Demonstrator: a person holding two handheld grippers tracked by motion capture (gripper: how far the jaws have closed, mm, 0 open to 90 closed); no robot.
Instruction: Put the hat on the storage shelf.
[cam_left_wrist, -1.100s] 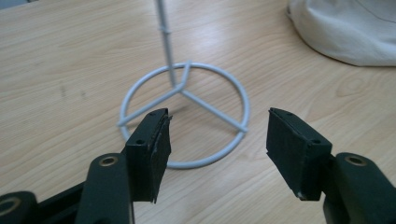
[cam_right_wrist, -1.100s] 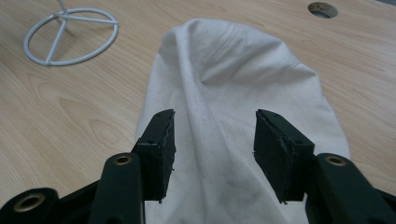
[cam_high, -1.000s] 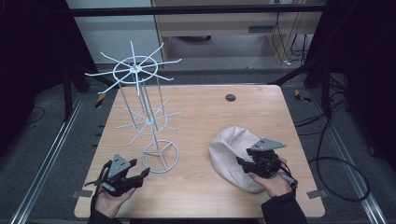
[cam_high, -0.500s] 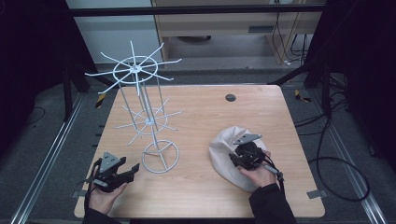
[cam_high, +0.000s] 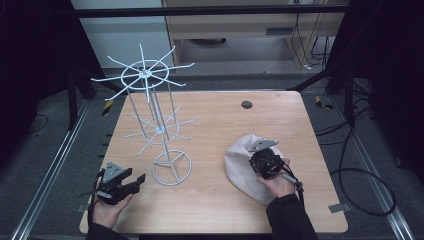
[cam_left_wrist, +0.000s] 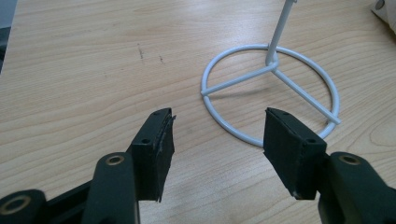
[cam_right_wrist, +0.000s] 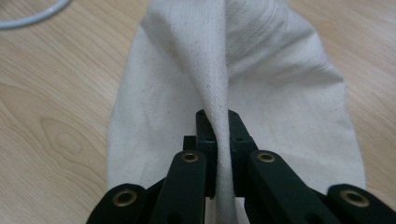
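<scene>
plain cream cloth bag (cam_right_wrist: 280, 93), no readable writing, pinched in right claw (cam_right_wrist: 222, 140)

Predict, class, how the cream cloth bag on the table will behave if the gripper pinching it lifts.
The cloth bag is probably floppy: a fold bunches between the right gripper pads, so it should drape and sag. It looks thin and empty, so likely light. The woven fabric seems unlikely to slip.

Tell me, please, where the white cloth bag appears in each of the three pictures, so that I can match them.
High view: the cloth bag lies at lower right on the table, pinched by the right gripper.
Left gripper view: a white corner at the upper right edge may be it; I cannot be sure.
Right gripper view: the bag spreads across the centre, one fold clamped between the jaws.
Shared landmark: the white wire stand's ring base.
</scene>
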